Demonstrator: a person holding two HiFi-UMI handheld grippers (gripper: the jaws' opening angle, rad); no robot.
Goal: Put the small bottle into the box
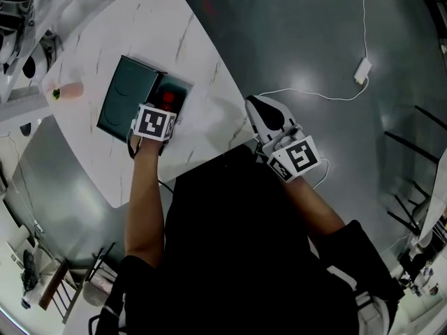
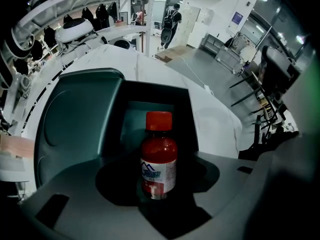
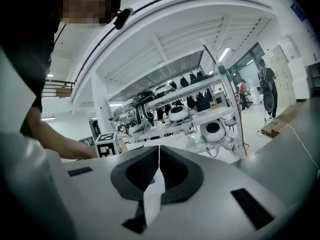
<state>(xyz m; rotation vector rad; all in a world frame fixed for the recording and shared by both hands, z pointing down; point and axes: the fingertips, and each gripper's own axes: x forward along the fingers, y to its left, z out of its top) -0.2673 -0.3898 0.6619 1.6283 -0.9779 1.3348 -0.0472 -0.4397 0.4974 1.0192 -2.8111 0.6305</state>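
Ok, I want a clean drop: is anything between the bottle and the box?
Nothing visible does. The left gripper holds the bottle upright right at the open box. The lid is swung off to the left, and the compartment behind the bottle shows nothing in it.

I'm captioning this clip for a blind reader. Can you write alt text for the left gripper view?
A small bottle of red liquid with a red cap stands upright, held in the left gripper. Just behind it is an open dark green box on a white marble table.
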